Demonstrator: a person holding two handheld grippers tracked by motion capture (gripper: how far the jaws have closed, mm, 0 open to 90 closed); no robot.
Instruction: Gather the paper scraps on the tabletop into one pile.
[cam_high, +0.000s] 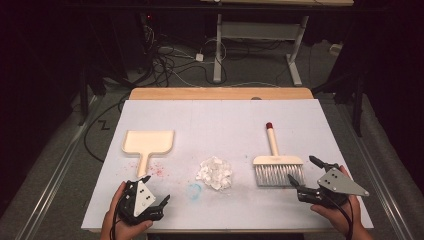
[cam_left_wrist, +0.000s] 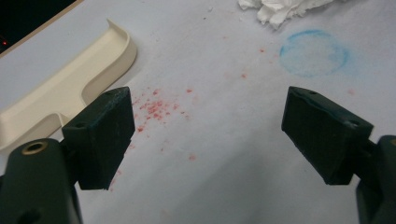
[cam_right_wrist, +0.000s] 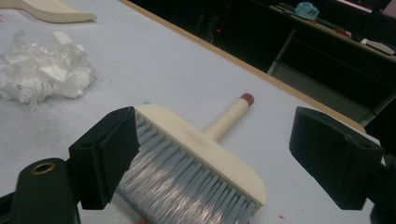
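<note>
Left hand-held gripper (cam_high: 156, 190): jaws spread, empty, low over the desk (cam_high: 220, 120) near the dustpan (cam_high: 148, 142).
Right hand-held gripper (cam_high: 303, 173): jaws spread, beside the brush (cam_high: 278, 167).
Left gripper view: blue ring stain (cam_left_wrist: 314, 52).

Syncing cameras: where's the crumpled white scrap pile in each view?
High view: crumpled white pile at table centre, between dustpan and brush.
Left gripper view: its edge at the top, right of centre, above the blue ring stain.
Right gripper view: far left, left of the brush.
Shared landmark: the dustpan.
</note>
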